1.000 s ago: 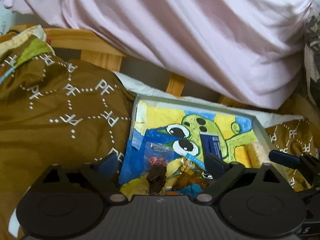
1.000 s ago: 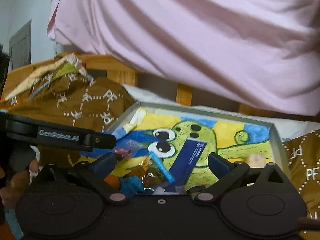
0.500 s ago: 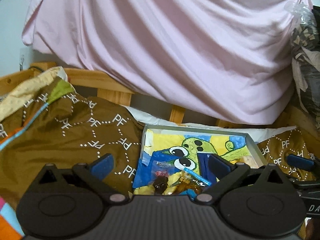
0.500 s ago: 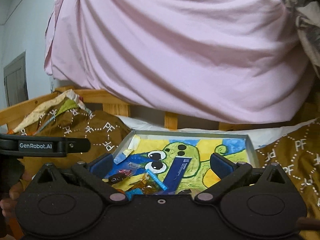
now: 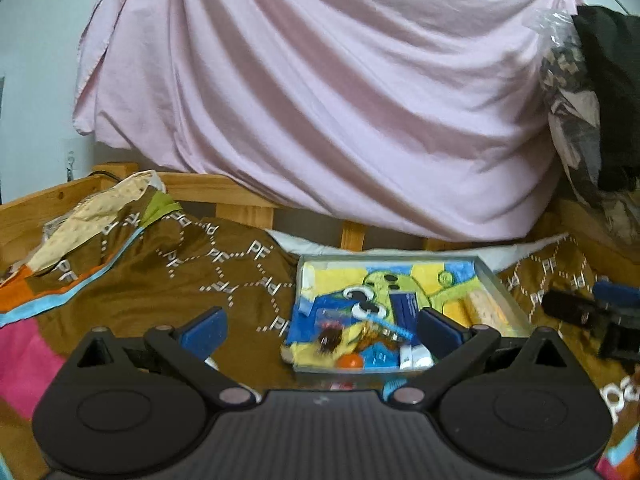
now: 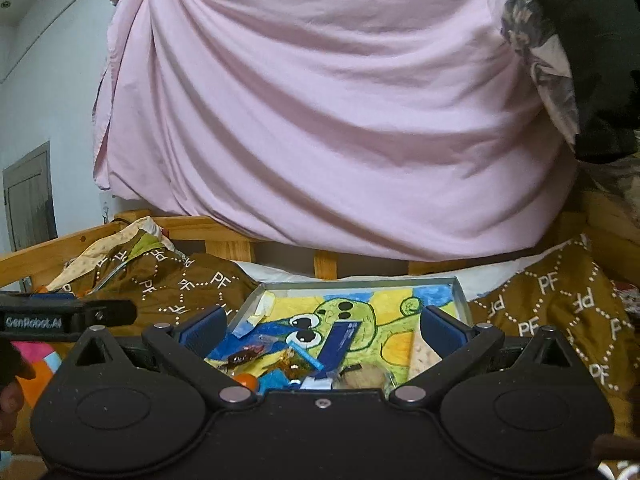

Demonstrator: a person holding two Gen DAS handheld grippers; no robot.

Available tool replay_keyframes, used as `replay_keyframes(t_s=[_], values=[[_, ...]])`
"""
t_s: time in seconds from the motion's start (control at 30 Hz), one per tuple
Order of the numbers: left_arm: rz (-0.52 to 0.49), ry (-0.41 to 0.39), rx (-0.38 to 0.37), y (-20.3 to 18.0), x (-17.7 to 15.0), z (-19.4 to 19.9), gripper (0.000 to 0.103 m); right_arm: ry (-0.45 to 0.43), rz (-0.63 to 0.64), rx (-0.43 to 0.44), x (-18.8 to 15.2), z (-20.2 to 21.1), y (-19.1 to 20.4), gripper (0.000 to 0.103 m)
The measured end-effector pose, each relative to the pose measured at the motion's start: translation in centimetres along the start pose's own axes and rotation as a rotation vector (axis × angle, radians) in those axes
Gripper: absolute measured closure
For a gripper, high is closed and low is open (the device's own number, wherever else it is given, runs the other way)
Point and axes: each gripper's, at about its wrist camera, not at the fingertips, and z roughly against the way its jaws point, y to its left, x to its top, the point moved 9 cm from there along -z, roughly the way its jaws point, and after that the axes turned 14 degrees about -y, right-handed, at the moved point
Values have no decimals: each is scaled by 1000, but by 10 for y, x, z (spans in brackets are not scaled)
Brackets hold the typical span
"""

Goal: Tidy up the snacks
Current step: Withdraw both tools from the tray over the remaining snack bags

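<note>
On the bed, both tools have drawn back and up from the shallow grey tray [image 6: 460, 294] with its green cartoon-frog lining, which now sits smaller and lower in each view than a second ago; I judge the sorting paused or finished. Left tool [image 5: 320, 330] and right tool [image 6: 322, 330] both stand wide and empty. Among the loose wrapped snacks [image 6: 276, 364] at the tray's near end, the dark blue flat packet [image 6: 340, 342] lies with its long axis running from near-left to far-right.
</note>
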Motion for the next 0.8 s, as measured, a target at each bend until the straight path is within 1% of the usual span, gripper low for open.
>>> replay_keyframes(t_s=[0.1, 0.3, 0.57, 0.8], values=[[-23, 13, 9, 1, -9, 18, 0, 12, -6, -4, -3, 15, 2, 1], [-24, 54, 16, 3, -24, 43, 0, 58, -10, -2, -16, 47, 9, 1], [-34, 101, 36, 4, -39, 64, 0, 153, -11, -11, -39, 76, 15, 1], [-42, 162, 54, 2, -55, 80, 0, 255, -7, -6, -63, 88, 23, 1]])
